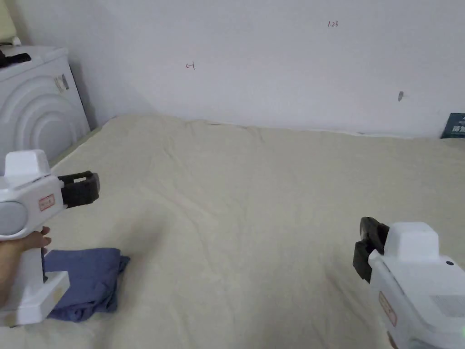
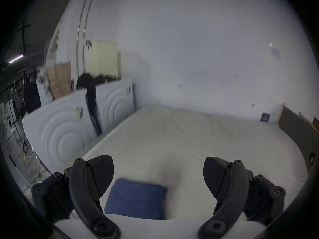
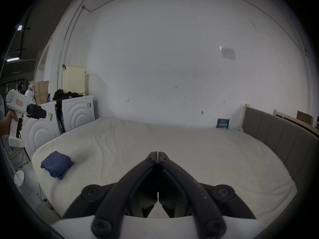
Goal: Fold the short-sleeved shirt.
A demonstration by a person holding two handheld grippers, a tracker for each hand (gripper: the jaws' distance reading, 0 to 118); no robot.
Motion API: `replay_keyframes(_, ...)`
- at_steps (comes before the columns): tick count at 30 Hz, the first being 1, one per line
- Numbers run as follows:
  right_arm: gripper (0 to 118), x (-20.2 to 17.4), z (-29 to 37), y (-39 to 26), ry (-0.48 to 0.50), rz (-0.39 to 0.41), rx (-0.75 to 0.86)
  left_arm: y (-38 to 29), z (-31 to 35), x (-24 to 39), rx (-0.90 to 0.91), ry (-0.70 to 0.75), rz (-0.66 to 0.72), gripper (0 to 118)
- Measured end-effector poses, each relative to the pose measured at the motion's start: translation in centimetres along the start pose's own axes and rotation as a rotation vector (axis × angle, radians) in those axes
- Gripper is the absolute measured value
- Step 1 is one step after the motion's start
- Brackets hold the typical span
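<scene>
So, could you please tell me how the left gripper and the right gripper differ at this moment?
The left gripper has its jaws spread wide, while the right gripper has its jaws closed together, empty. The left gripper is above the folded blue shirt; the right gripper is over bare mattress. Both are white with black jaws, and neither holds anything.

A small red handwritten "123" (image 1: 333, 24) stands high on the white wall (image 1: 272, 68). The other red scribble (image 1: 190, 66) lower left there, the gripper stickers and the dark blue book's cover (image 1: 455, 126) are too small to read.
</scene>
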State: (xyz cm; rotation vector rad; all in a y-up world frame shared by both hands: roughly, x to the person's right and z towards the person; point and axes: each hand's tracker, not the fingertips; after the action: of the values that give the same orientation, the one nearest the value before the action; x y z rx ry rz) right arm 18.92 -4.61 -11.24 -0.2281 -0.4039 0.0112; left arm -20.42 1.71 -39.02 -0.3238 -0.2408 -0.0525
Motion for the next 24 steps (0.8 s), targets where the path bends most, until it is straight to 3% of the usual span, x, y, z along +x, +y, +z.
replay_keyframes(8,2,4.6,4.6,3.8,-0.072,0.003,0.141,1.2,8.5,8.8,0.259,-0.093,0.031,109)
replay_keyframes(14,2,7.7,7.1,4.5,-0.145,0.018,0.202,-1.5,10.2,15.2,0.320,-0.128,-0.017,109)
replay_keyframes(17,2,9.1,7.9,4.4,-0.148,-0.002,0.217,-3.2,10.4,18.0,0.345,-0.139,-0.069,101)
replay_keyframes(19,2,9.6,8.2,4.2,-0.168,0.007,0.215,-4.2,10.7,19.5,0.361,-0.164,-0.087,89)
replay_keyframes(21,2,10.1,8.6,3.9,-0.176,0.004,0.218,-5.0,10.7,20.4,0.367,-0.193,-0.084,66)
replay_keyframes(22,2,10.4,8.7,3.7,-0.179,0.002,0.219,-5.3,10.8,21.0,0.363,-0.206,-0.071,50)
replay_keyframes(23,2,10.5,8.8,3.6,-0.184,0.003,0.219,-5.6,10.7,21.3,0.354,-0.217,-0.061,19)
replay_keyframes(24,2,10.7,8.8,3.4,-0.190,0.005,0.216,-5.8,10.6,21.6,0.342,-0.233,-0.051,1)
